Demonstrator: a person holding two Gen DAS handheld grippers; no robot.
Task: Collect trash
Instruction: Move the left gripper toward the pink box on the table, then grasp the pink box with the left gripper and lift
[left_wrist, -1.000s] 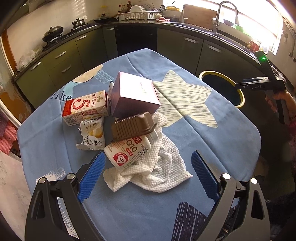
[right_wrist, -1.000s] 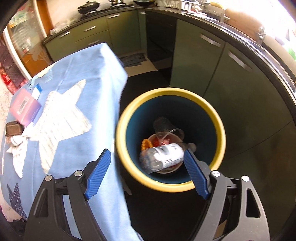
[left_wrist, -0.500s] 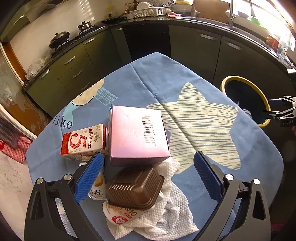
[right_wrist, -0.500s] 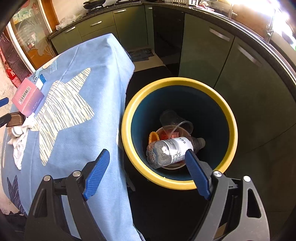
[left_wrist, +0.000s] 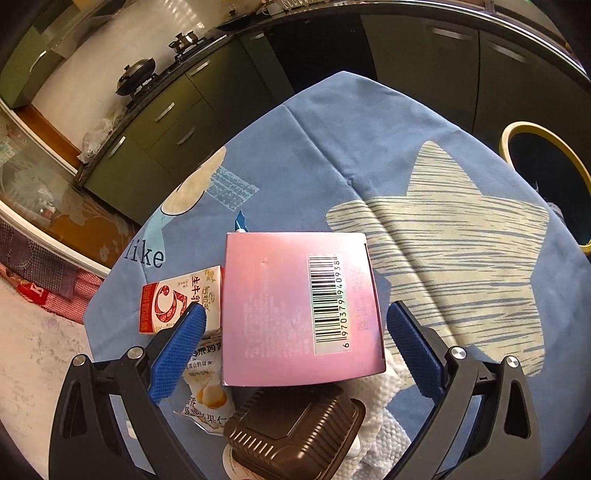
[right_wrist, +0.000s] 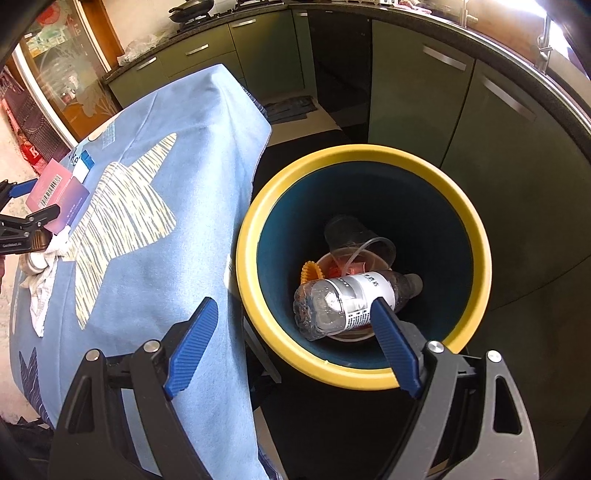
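Pink box (left_wrist: 295, 306) between wide left fingers (left_wrist: 177, 343), untouched, right fingers (right_wrist: 391, 339) wide, empty, over bin rim (right_wrist: 354, 373).

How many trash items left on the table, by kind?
Boxes and cartons: 2, pink box, milk carton
Plastic containers: 2, brown tray, white bottle
Snack wrappers: 1, snack packet
Cloths: 1, white towel
Total: 6

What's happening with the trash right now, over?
Left hand-held gripper open, straddling pink box. Right hand-held gripper open, empty, above yellow-rimmed bin. Plastic bottle in bin. Milk carton crowds box's side.
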